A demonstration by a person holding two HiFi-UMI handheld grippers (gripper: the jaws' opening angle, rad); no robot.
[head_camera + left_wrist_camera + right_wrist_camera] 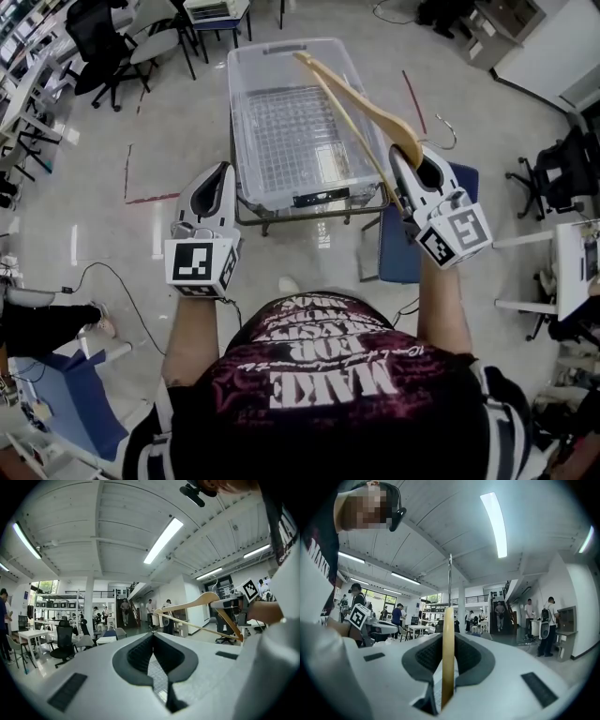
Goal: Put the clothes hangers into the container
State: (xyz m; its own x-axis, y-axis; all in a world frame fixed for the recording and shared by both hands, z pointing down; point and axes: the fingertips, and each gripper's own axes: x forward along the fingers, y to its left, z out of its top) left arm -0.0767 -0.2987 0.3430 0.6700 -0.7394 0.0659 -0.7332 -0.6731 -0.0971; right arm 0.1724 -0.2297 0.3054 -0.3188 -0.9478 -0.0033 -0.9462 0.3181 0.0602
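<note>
One wooden clothes hanger (384, 120) is in the air over the right side of the container (240, 141). It is pale and varnished, with a curved shoulder piece and a thin straight crossbar under it. Its far tip lies above the container's far rim, and its thick middle is just off the near right corner. The right gripper (412, 157) is clamped on that middle, its jaws pressing the wood from both sides. The left gripper (223, 171) is at the container's near left corner, its jaws closed on each other with nothing between them.

The wire hook (442, 131) shows only in part, to the right of the container past the right gripper. In the right gripper view the hanger is edge-on, a narrow strip. The container is clear plastic with a grid showing at its bottom, and it covers most of the low stand (309, 214) beneath it.

Around the container the pale floor (169, 122) is glossy, with red tape lines (150, 198) to its left. A blue seat (412, 248) stands near its right front, and black office chairs (103, 37) beyond its far left.
</note>
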